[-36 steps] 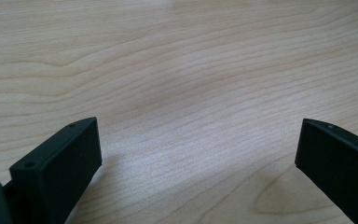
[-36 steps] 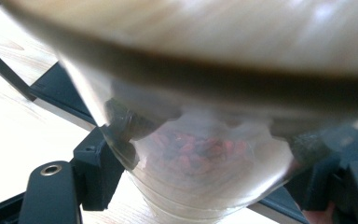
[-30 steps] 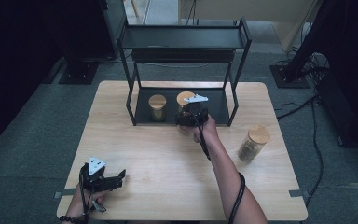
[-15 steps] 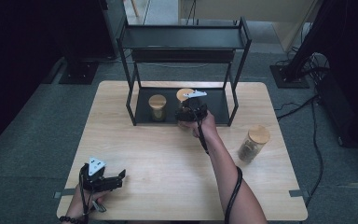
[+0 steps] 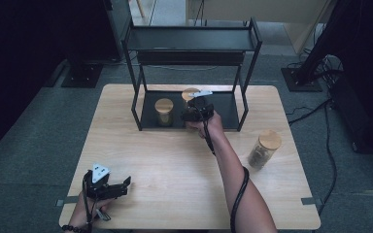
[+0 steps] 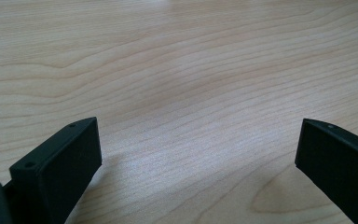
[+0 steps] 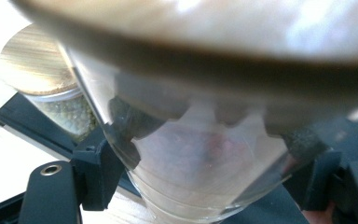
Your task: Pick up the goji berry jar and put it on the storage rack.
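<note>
Glass is what we are seeing between the right gripper's (image 7: 205, 186) black jaws: they are clamping the clear body of a jar (image 7: 200, 154) from both sides, the pads pressing on its wall. In the right gripper view the jar is sitting very close to the lens, its wooden lid (image 7: 205, 28) spreading across the top, blurred. At about 10 o'clock from it in that view we are noting a second jar (image 7: 42, 70), wooden-lidded, with greenish-brown contents, standing on the dark shelf floor.

In the high view we are finding the right gripper (image 5: 194, 109) at the front edge of the black wire rack's (image 5: 245, 73) lower shelf, the held jar (image 5: 190, 94) just at its 12 o'clock, inside the rack opening. We cannot tell whether its base is resting on the shelf. The second jar (image 5: 163, 110) is standing at the gripper's 9 o'clock, near but apart from the held one. The person's right forearm (image 5: 233, 170) is running back toward 5 o'clock.

A third jar (image 5: 264, 148) is standing alone on the wooden table (image 5: 175, 160), at roughly 4 o'clock from the rack, well apart from it.

The left gripper (image 5: 119, 187) is resting at the table's 7 o'clock corner. In the left gripper view its jaws are standing wide apart with bare wood grain (image 6: 191, 93) between them.
</note>
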Demonstrator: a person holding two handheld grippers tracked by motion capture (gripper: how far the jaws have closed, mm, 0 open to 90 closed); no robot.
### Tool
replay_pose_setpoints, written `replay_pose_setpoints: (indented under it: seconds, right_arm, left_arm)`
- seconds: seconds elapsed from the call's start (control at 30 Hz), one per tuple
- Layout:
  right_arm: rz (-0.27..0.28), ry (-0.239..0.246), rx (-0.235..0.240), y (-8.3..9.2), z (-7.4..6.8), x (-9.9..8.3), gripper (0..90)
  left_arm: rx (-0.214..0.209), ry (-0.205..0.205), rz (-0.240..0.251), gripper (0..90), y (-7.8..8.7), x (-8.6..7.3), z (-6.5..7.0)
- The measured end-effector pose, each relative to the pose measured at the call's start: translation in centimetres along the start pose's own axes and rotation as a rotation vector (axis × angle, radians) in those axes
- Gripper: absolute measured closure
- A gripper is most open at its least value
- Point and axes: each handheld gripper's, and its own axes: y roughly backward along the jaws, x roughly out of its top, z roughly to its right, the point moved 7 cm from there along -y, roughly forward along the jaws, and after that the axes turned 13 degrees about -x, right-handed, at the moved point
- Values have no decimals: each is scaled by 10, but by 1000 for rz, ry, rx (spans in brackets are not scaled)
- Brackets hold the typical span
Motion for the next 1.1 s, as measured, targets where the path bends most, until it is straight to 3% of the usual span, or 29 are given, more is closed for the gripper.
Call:
replay_pose_setpoints:
  seconds: [0.63,0.93,1.1]
  right_arm:
    - [6,-10,-8,-18,-2,10,247]
    - [16,-13,-7,-18,-2,7,243]
    - [31,-16,25,-14,-3,5,161]
  left_arm:
    - [-1,0,-4,6,0,0,0]
    - [-3,1,-4,6,0,0,0]
    - [-3,4,-4,6,0,0,0]
